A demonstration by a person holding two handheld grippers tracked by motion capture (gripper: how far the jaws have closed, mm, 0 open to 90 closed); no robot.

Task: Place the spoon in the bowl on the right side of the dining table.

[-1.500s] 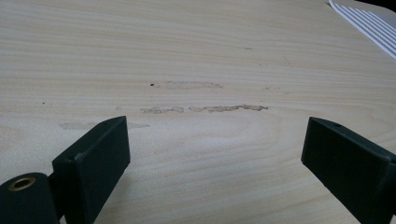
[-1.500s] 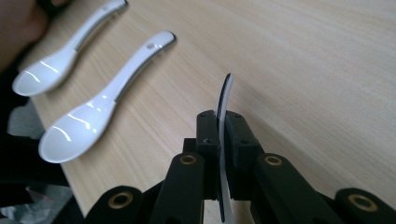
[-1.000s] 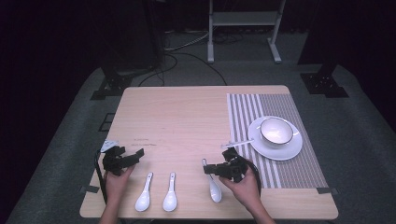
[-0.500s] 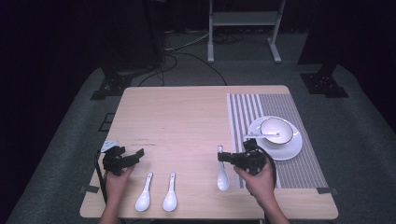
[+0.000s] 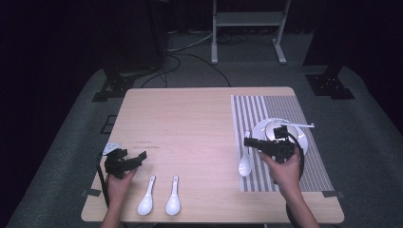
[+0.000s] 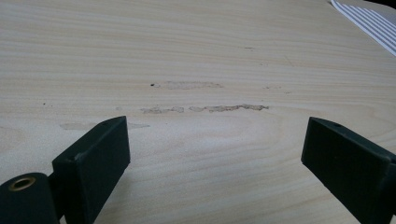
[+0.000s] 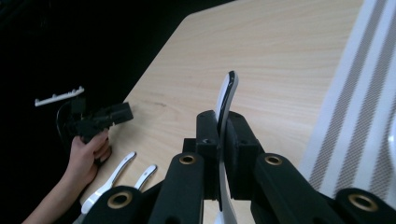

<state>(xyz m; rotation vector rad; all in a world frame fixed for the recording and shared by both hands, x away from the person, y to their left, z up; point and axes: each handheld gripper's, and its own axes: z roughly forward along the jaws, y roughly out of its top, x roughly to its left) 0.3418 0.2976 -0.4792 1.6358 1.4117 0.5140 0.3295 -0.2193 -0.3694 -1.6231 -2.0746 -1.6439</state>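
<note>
My right gripper (image 5: 250, 142) is shut on the handle of a white ceramic spoon (image 5: 245, 164), whose bowl hangs down over the left edge of the striped placemat (image 5: 266, 107). In the right gripper view the spoon handle (image 7: 227, 98) sticks up between the closed jaws of the right gripper (image 7: 223, 140). Two more white spoons (image 5: 146, 202) (image 5: 173, 201) lie side by side near the table's front edge. My left gripper (image 5: 139, 157) rests at the front left, open, with bare wood between its jaws (image 6: 215, 149).
A white bowl on a white plate (image 5: 304, 142) sits on the placemat just behind my right hand, with a utensil laid across it (image 5: 297, 124). The wooden table (image 5: 190, 123) has faint scuff marks (image 6: 205, 108). Dark floor, cables and stands lie beyond.
My right gripper has lifted the spoon from the front of the table and carried it right, to the placemat's left edge. The left gripper has stayed in place.
</note>
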